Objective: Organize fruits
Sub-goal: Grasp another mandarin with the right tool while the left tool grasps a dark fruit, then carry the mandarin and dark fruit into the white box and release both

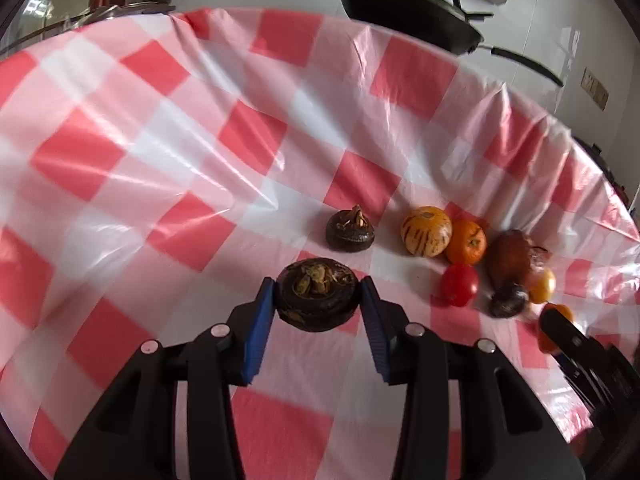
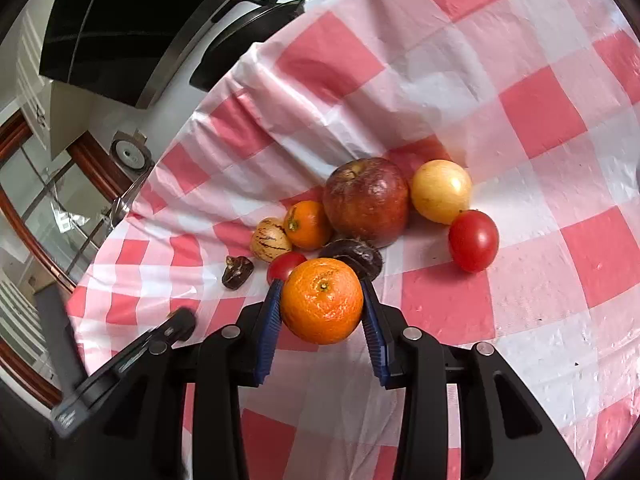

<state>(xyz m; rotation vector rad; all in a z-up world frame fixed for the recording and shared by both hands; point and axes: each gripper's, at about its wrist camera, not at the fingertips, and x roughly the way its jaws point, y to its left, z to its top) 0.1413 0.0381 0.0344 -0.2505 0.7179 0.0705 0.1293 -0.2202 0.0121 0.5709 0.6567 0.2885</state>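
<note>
Red-and-white checked plastic cloth point(image 1: 160, 128) covers the table, creased and glossy. Left gripper point(image 1: 318, 294): blue pads point(image 1: 260, 320) clamped on both sides of a dark brown water chestnut point(image 1: 317, 294), held above the cloth, sprout side up. A second water chestnut point(image 1: 350, 230) sits on the cloth just beyond it, apart from the held one.

Right gripper point(image 2: 322, 300): blue pads closed on a mandarin point(image 2: 322, 300), stem dimple facing the camera; contact visible on both flanks.

Remaining fruit forms one cluster on the cloth, right wrist view:
- red apple point(image 2: 366, 200), largest, centre of cluster
- yellow round fruit point(image 2: 441, 191), touching the apple's right side
- red tomato point(image 2: 473, 240), just below the yellow fruit
- small mandarin point(image 2: 307, 225), against the apple's left side
- striped pale melon-like fruit point(image 2: 271, 240), touching the small mandarin
- second red tomato point(image 2: 285, 265), partly hidden behind the held mandarin
- dark water chestnut point(image 2: 354, 258), below the apple, also partly hidden

Black pan point(image 1: 408, 12) rests on the white counter past the far edge of the cloth.
</note>
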